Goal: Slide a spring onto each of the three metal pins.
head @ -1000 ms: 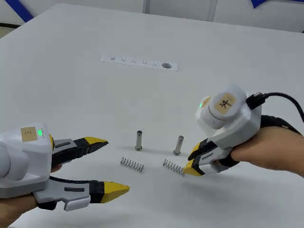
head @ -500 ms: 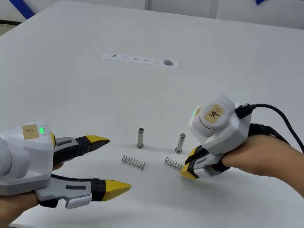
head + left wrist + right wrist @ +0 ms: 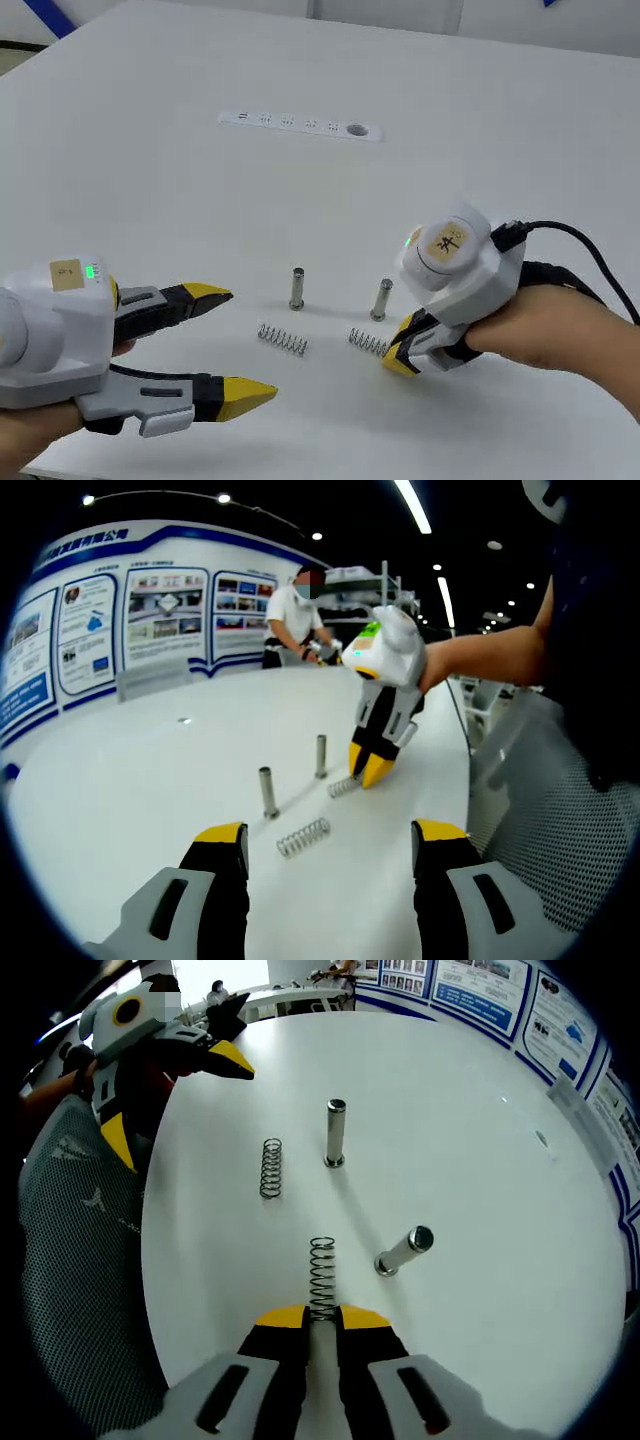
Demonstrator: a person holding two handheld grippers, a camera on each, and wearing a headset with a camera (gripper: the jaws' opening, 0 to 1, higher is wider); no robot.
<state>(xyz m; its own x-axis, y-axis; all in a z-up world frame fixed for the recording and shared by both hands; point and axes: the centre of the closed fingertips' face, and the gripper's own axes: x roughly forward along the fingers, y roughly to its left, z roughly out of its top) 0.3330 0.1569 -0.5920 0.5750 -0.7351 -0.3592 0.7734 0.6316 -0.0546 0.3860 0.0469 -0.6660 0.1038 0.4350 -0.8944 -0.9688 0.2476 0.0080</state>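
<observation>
— Left gripper (image 3: 245, 345), condition?
— Released. Jaws stand wide apart with nothing between them, held at the near left above the white table (image 3: 150, 180). In the left gripper view, the left spring (image 3: 303, 837) lies on the table just ahead of the yellow tips, in line with the gap and untouched.

— Right gripper (image 3: 398, 362)?
— Clenched on the right spring (image 3: 321, 1278). The right gripper view shows the yellow tips pinched together on the spring's near end, and the rest of the coil runs straight out from them. The tips are down at table level, near right. Whether the coil rests on the surface or is just clear of it cannot be determined.

— Pins?
— Two noted, both upright and bare, just beyond the springs. The left pin (image 3: 298, 288) stands just behind the left spring, apart from it. The right pin (image 3: 381, 299) stands just beside the held spring, on its far side, with a gap between them.

— Farther back?
— A white power strip (image 3: 300, 125) lies flat, well apart from the work.
</observation>
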